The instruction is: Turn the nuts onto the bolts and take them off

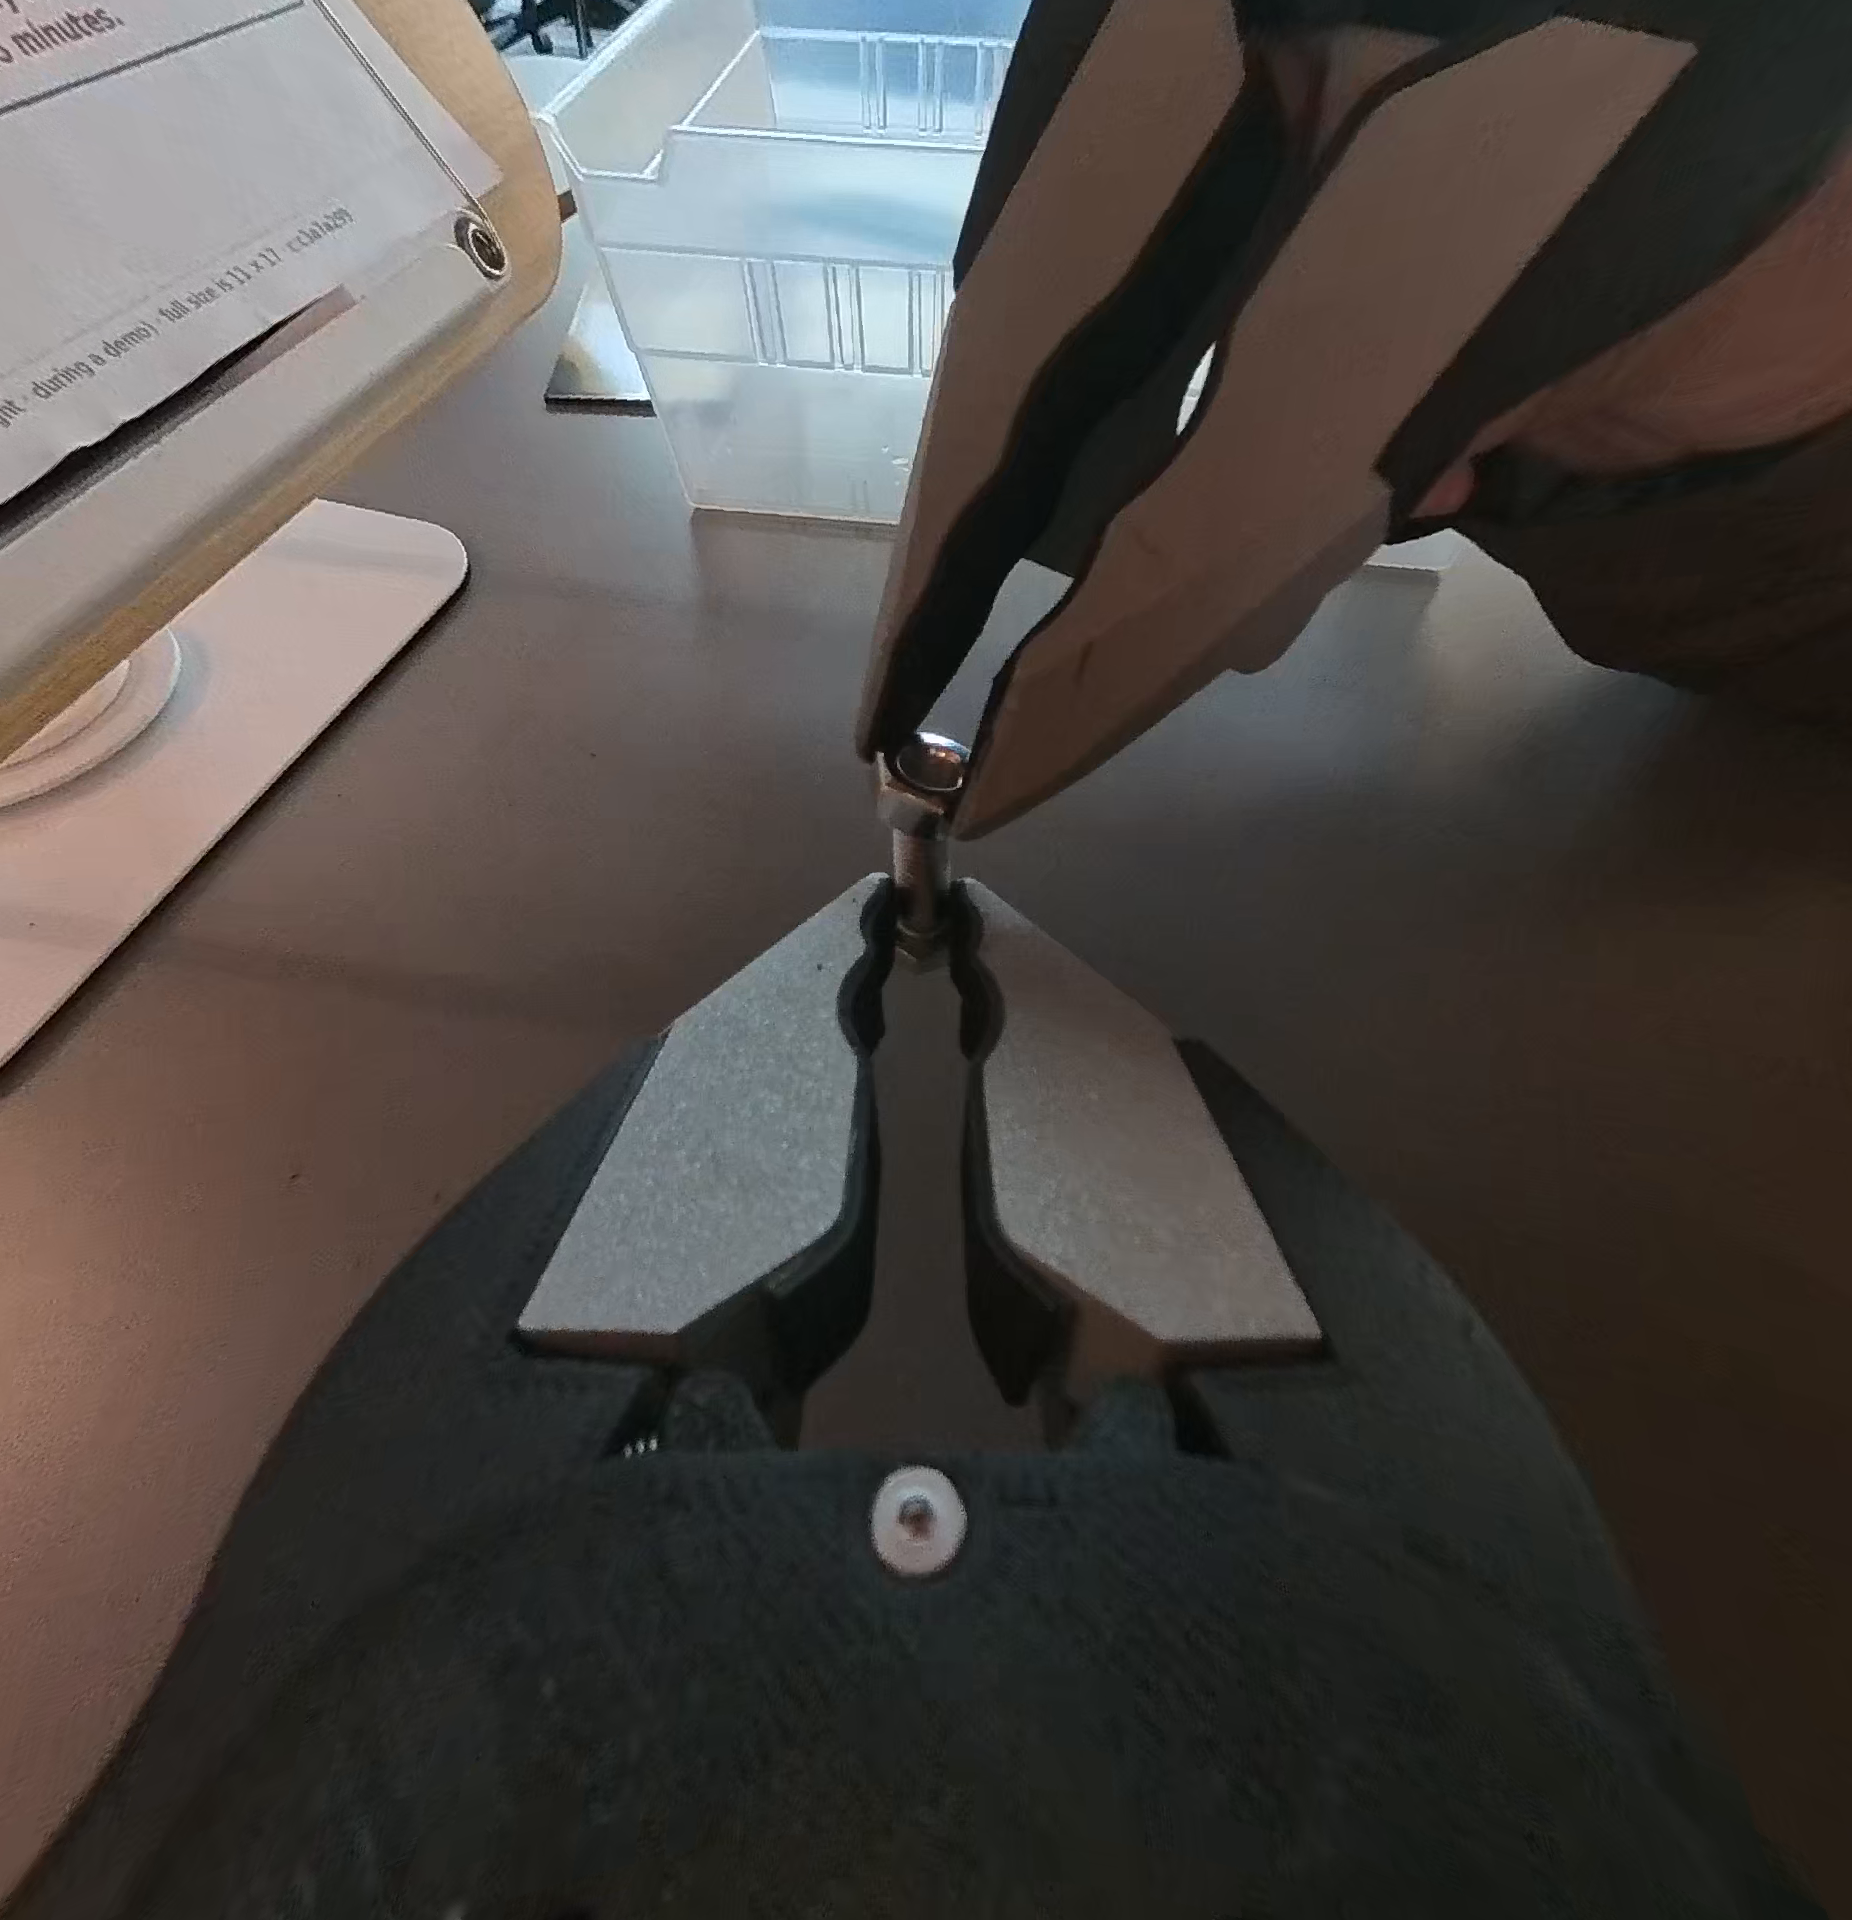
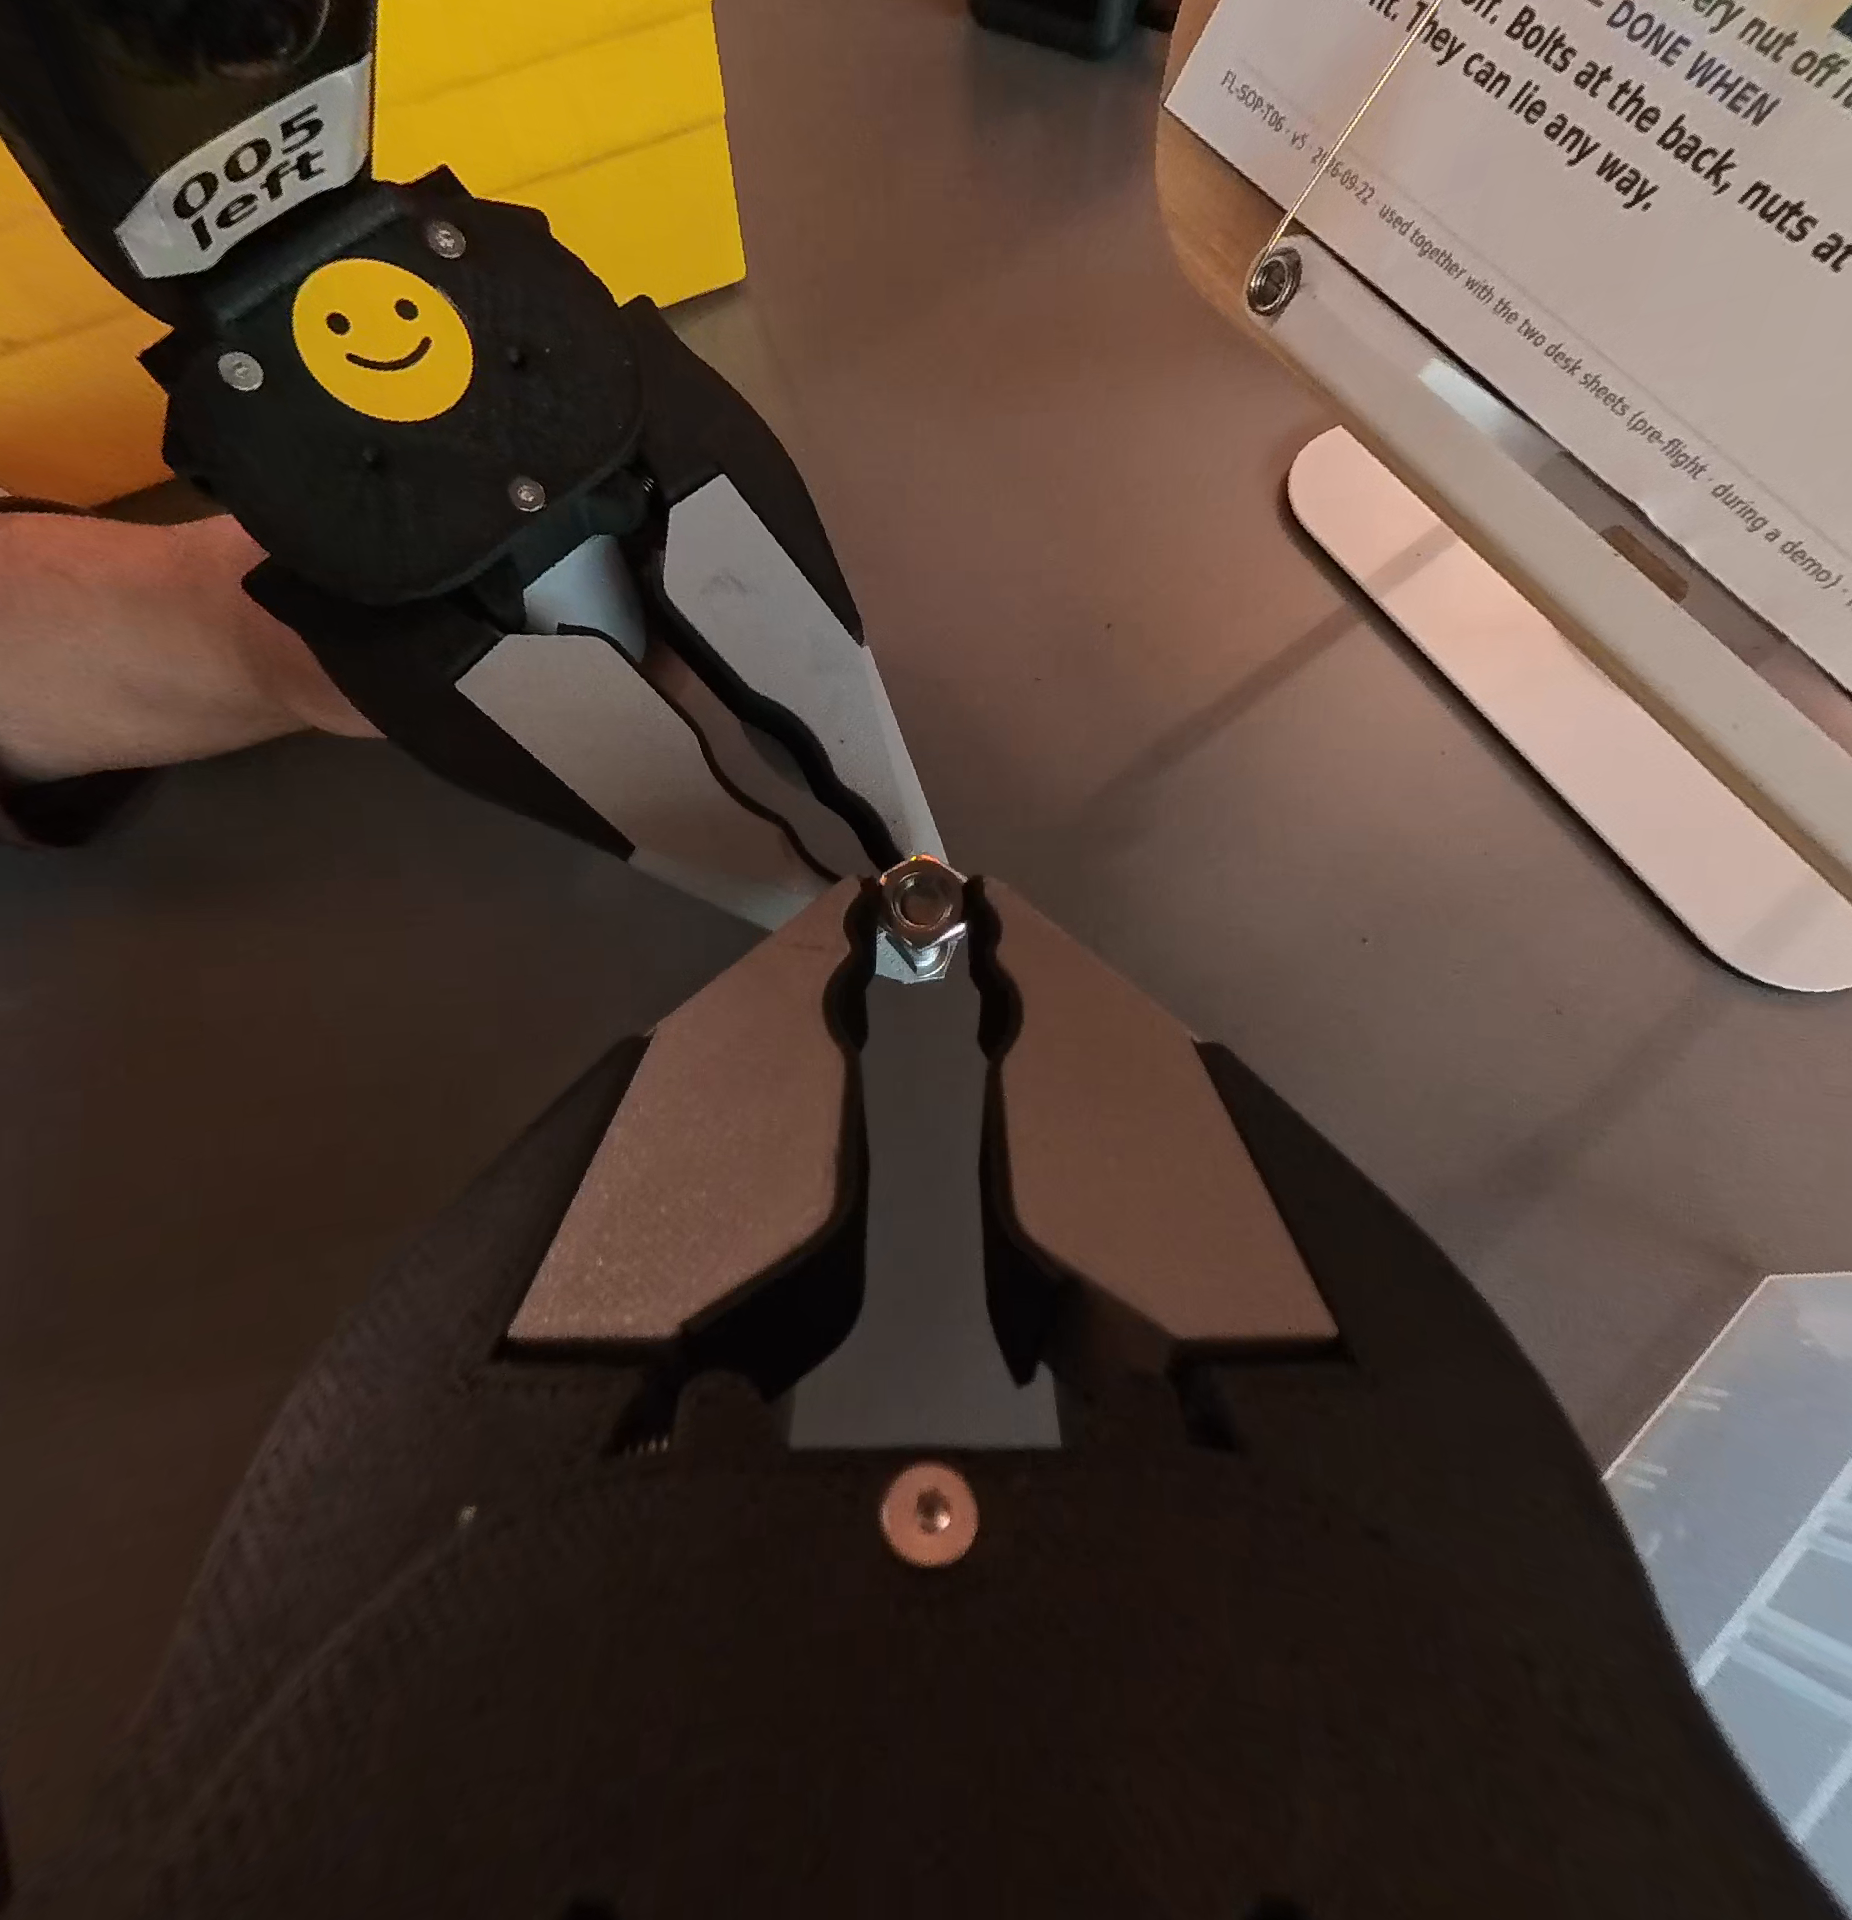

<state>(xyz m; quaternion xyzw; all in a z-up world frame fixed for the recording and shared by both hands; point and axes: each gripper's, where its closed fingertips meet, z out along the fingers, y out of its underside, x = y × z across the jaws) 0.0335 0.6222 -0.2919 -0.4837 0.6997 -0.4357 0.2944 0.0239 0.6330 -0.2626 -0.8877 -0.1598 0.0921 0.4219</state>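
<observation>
My left gripper (image 1: 919, 914) pinches the lower end of the bolt (image 1: 917, 878) between its fingertips, holding it upright above the dark table (image 1: 589, 831). My right gripper (image 2: 917, 914) comes from the opposite side, its tips pressed against the nut (image 1: 906, 800) at the bolt's upper end. Behind them stand a clear plastic bin (image 1: 776, 291) and a paper sheet on a stand (image 1: 174, 260).

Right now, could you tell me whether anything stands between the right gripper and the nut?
Nothing visible does: the right gripper clamps the nut, and the left gripper holds the bolt.
</observation>
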